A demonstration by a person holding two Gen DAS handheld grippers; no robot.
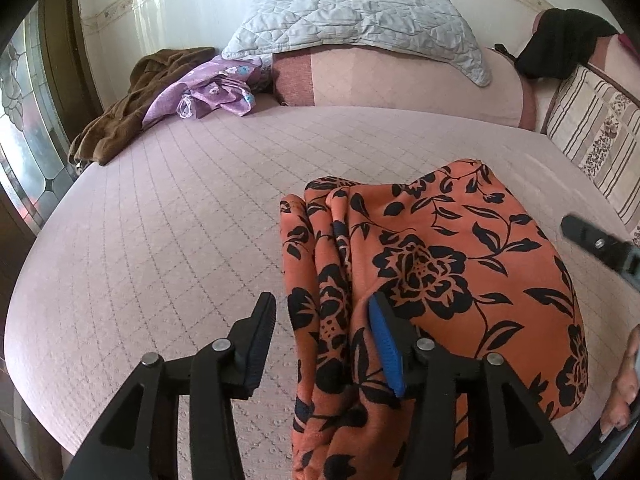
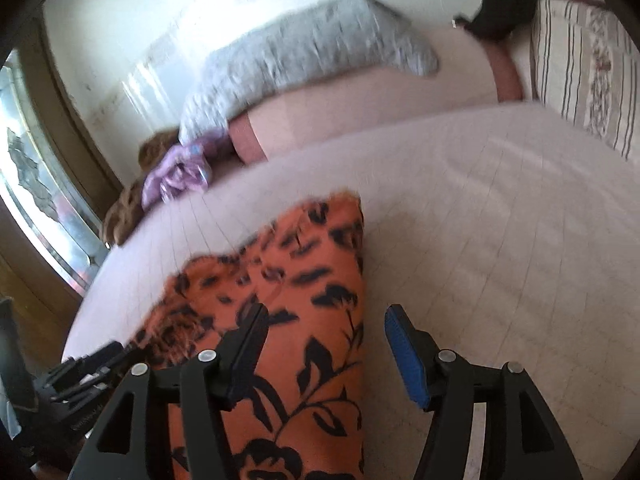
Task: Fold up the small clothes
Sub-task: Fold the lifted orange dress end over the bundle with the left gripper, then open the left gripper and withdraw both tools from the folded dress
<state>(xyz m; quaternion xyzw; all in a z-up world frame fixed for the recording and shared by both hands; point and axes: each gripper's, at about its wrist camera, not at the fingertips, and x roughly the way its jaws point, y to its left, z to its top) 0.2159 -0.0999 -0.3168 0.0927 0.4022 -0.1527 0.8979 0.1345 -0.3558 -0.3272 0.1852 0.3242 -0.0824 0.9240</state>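
Note:
An orange garment with a black flower print lies on the pink quilted bed, folded over, with bunched folds along its left side. My left gripper is open over that bunched left edge, its blue-padded finger resting on the cloth. In the right wrist view, which is blurred, the same garment lies below my right gripper, which is open over the garment's right edge. The right gripper's tip also shows at the right edge of the left wrist view.
A brown garment and a purple flowered cloth lie at the bed's far left. A grey quilted pillow rests on a pink bolster. A striped cushion and a black garment are at the right.

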